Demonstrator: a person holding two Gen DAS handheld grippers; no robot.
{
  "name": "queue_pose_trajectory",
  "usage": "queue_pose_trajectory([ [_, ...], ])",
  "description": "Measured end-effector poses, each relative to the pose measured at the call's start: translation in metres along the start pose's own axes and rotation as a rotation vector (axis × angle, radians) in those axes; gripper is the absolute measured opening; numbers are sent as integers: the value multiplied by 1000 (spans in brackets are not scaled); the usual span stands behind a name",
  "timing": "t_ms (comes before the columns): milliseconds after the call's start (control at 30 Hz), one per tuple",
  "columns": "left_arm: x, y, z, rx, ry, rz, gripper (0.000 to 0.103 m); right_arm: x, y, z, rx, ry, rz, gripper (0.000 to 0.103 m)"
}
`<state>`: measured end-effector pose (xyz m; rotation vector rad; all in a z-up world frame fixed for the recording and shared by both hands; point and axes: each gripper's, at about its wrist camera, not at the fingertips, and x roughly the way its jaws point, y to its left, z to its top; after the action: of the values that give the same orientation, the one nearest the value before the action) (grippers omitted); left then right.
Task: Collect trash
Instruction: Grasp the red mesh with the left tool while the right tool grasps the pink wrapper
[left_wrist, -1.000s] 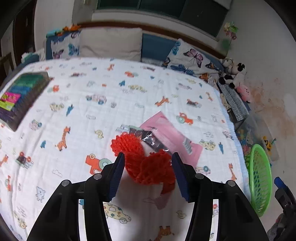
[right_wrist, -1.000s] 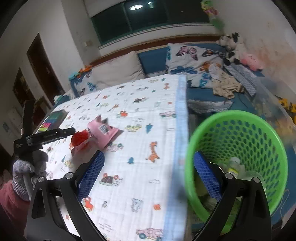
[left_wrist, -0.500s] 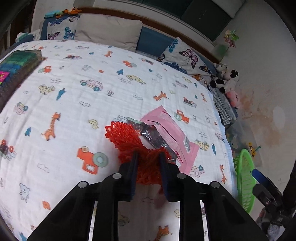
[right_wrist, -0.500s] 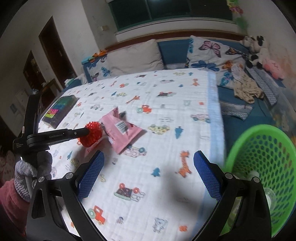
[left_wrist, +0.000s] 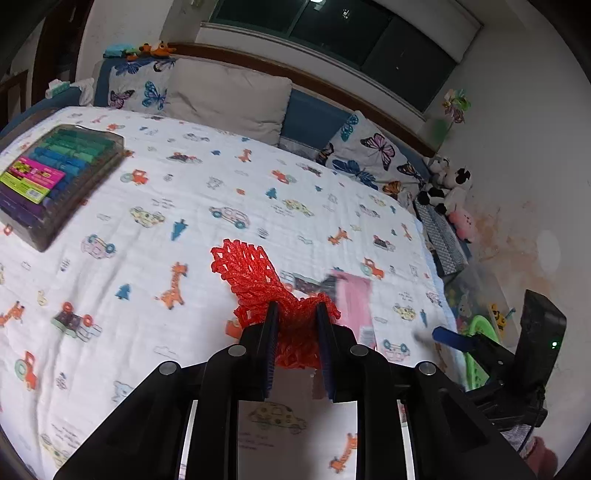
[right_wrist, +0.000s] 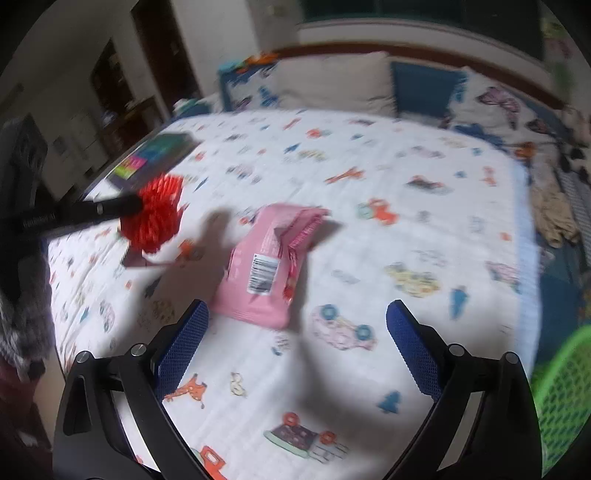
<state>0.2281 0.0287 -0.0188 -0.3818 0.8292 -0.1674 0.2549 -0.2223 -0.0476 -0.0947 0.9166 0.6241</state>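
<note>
My left gripper (left_wrist: 294, 314) is shut on a red foam fruit net (left_wrist: 255, 284) and holds it above the bed; it also shows in the right wrist view (right_wrist: 153, 218), lifted off the sheet. A pink wrapper (right_wrist: 266, 266) lies flat on the cartoon-print sheet (right_wrist: 369, 206); in the left wrist view it is the blurred pink wrapper (left_wrist: 352, 295) behind the net. My right gripper (right_wrist: 295, 325) is open and empty, just in front of the pink wrapper. The green basket (right_wrist: 565, 398) is at the bed's right side.
A box of coloured markers (left_wrist: 55, 173) lies at the bed's far left. Pillows (left_wrist: 229, 99) line the headboard. Stuffed toys (left_wrist: 448, 188) and clothes (right_wrist: 554, 214) sit in the gap by the right wall. The green basket (left_wrist: 476, 354) stands on the floor there.
My left gripper closed on the red net and lifted it off the sheet. My right gripper swung left from the green basket toward the pink wrapper, staying open.
</note>
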Motion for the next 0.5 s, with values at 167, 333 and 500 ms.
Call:
queue_pose_trajectory([
  [167, 2, 10, 2, -24, -13, -22, 20, 22, 17, 4, -30, 28, 46, 96],
  [333, 8, 11, 3, -44, -16, -42, 20, 44, 23, 9, -12, 48, 43, 96],
  [500, 10, 11, 4, -47, -20, -53, 20, 61, 29, 13, -6, 59, 22, 96],
])
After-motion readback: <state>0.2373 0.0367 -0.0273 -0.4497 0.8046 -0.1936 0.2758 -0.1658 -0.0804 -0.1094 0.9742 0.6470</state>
